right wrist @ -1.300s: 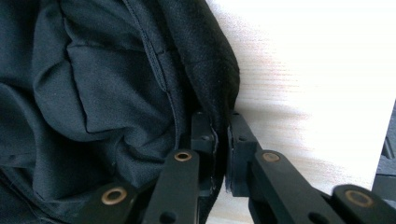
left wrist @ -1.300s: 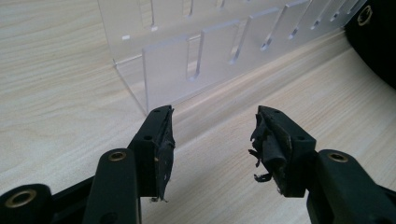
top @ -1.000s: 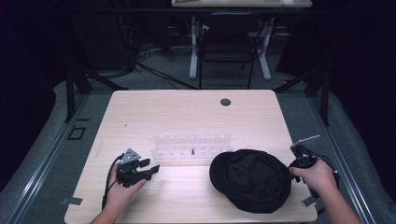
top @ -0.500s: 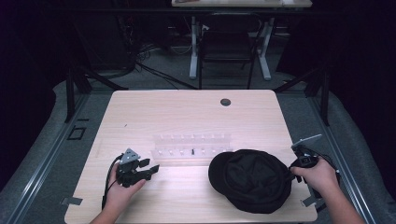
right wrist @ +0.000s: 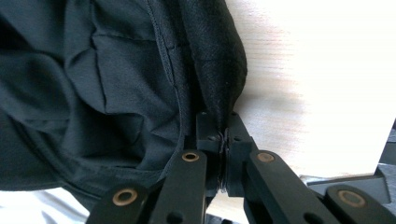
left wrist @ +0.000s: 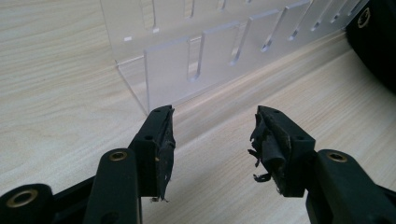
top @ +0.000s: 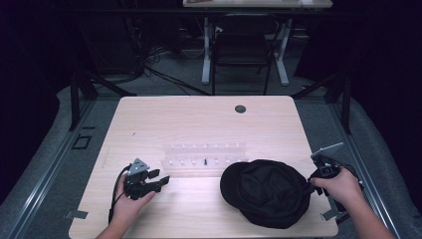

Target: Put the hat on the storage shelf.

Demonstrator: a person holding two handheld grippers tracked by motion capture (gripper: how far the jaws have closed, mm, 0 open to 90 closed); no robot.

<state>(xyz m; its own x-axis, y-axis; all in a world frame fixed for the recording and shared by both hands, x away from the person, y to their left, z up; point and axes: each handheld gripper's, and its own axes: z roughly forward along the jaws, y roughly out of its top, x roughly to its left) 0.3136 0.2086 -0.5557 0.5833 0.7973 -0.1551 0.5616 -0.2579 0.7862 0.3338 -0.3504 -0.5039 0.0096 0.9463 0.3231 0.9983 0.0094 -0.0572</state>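
A black cap (top: 266, 191) lies on the wooden table (top: 199, 124) at the front right, brim toward the left. My right gripper (top: 309, 188) is at the cap's right edge, and in the right gripper view its jaws are shut on the black fabric rim (right wrist: 219, 100) of the cap (right wrist: 93, 93). My left gripper (top: 161, 179) rests on the table at the front left, jaws apart with nothing between them (left wrist: 212, 140), pointing at a clear acrylic rack (left wrist: 205, 51). That rack (top: 205, 154) stands mid-table, just behind the cap.
A round dark grommet (top: 240, 108) sits in the table's far side. Chair and desk legs (top: 239, 50) stand on the floor beyond the table. The right table edge (top: 318, 164) runs close by my right hand.
The cap has shifted slightly left and bunched at its right edge as the right gripper closed on its rim. The left gripper has stayed where it was.
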